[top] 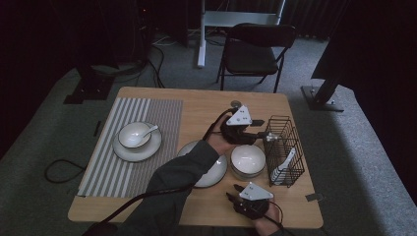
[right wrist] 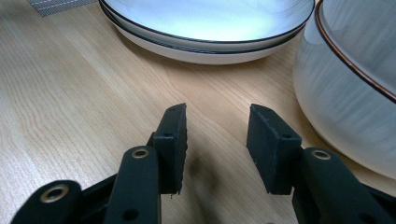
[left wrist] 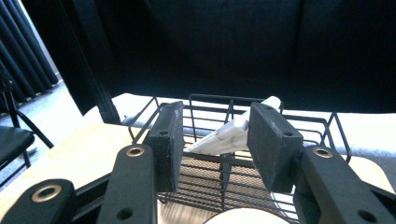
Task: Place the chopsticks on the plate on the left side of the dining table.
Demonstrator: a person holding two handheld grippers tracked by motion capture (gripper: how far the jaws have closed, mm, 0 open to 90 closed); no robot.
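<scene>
My left gripper [top: 260,132] reaches across the table to the near wall of a black wire basket [top: 290,129]. In the left gripper view its jaws [left wrist: 217,109] stand open against the basket's rim [left wrist: 210,98]. Past them, inside the basket, a white spoon [left wrist: 224,136] leans with its handle up. The high view shows a white spoon [top: 285,162] lying slanted in the basket. My right gripper [top: 232,191] hovers low over the wood near the table's front edge, open and holding nothing [right wrist: 218,112]. A white bowl [top: 247,160] [right wrist: 345,93] sits between both grippers.
Stacked white plates [top: 214,172] [right wrist: 205,23] lie left of the bowl, partly under the person's left sleeve. A striped placemat [top: 123,147] at the left carries a plate with a bowl and spoon [top: 135,135]. A black chair [top: 253,49] stands beyond the table.
</scene>
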